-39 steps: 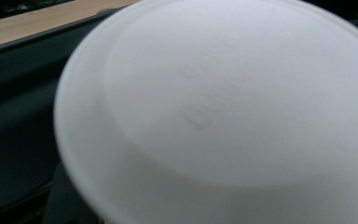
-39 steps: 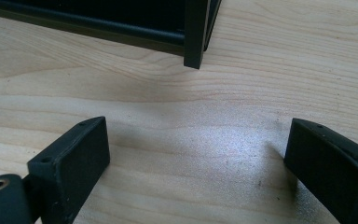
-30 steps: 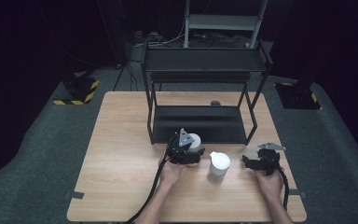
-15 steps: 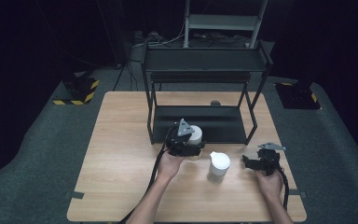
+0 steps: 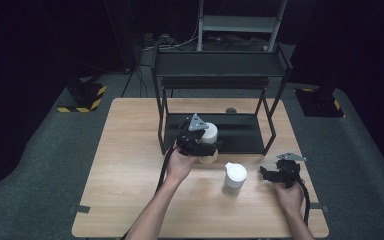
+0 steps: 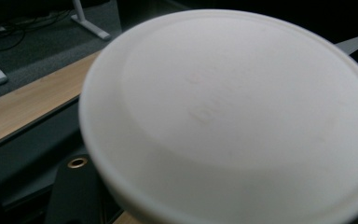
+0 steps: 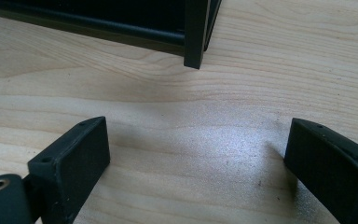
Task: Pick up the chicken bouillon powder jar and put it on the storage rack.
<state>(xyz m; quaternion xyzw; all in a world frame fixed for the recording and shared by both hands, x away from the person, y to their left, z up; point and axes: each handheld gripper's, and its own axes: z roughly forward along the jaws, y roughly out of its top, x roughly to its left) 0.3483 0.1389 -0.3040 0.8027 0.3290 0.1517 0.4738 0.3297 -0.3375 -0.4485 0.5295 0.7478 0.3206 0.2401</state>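
My left gripper (image 5: 206, 146) is shut on a white-lidded container (image 5: 209, 133) and holds it lifted off the table, just in front of the lower shelf of the black rack (image 5: 220, 65). In the left gripper view the container's round white lid (image 6: 233, 116) sits so close that it hides the jaws. A second container with a white lid (image 5: 234, 178) stands upright on the wooden table (image 5: 130, 165), between the two hands. Resting on the table at the right, my right gripper (image 5: 272, 174) is open, with only bare wood between its fingers (image 7: 196, 154).
The rack's lower shelf (image 5: 242, 134) lies dark and flat behind the held container; one rack leg (image 7: 196, 32) stands just ahead of the right gripper. A small dark round object (image 5: 231, 110) lies behind the rack. Grey floor surrounds the table, with a yellow-black striped block (image 5: 82, 97) at left.
The left gripper has risen with the container in its grip and moved a little toward the rack. The right gripper and the standing container have stayed put.
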